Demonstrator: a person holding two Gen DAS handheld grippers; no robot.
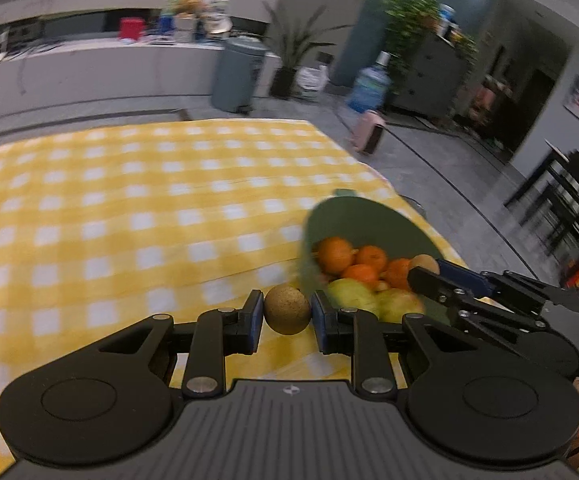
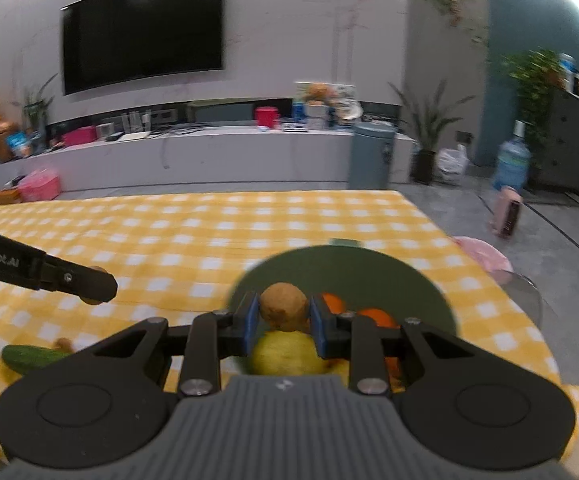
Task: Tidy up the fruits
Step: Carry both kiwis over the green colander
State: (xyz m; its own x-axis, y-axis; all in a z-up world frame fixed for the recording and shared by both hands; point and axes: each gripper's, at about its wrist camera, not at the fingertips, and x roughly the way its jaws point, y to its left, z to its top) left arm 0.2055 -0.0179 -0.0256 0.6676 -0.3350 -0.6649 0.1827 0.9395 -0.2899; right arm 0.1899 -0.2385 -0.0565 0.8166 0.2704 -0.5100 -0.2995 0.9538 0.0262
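Note:
My left gripper (image 1: 287,312) is shut on a brown kiwi (image 1: 287,309), held just left of the dark green bowl (image 1: 369,220). The bowl holds several oranges (image 1: 335,254) and yellow-green pears (image 1: 349,294). My right gripper (image 2: 283,314) is shut on another brown kiwi (image 2: 283,306) above the same bowl (image 2: 345,268), over a yellow-green pear (image 2: 287,354) and oranges (image 2: 377,316). The right gripper also shows in the left wrist view (image 1: 425,270), reaching in from the right. The left gripper shows in the right wrist view (image 2: 97,282).
The table has a yellow checked cloth (image 1: 129,200). A green cucumber (image 2: 29,358) lies on it at the front left, with a small brown item (image 2: 63,344) behind it. A pink chair (image 2: 485,258) stands at the table's right edge.

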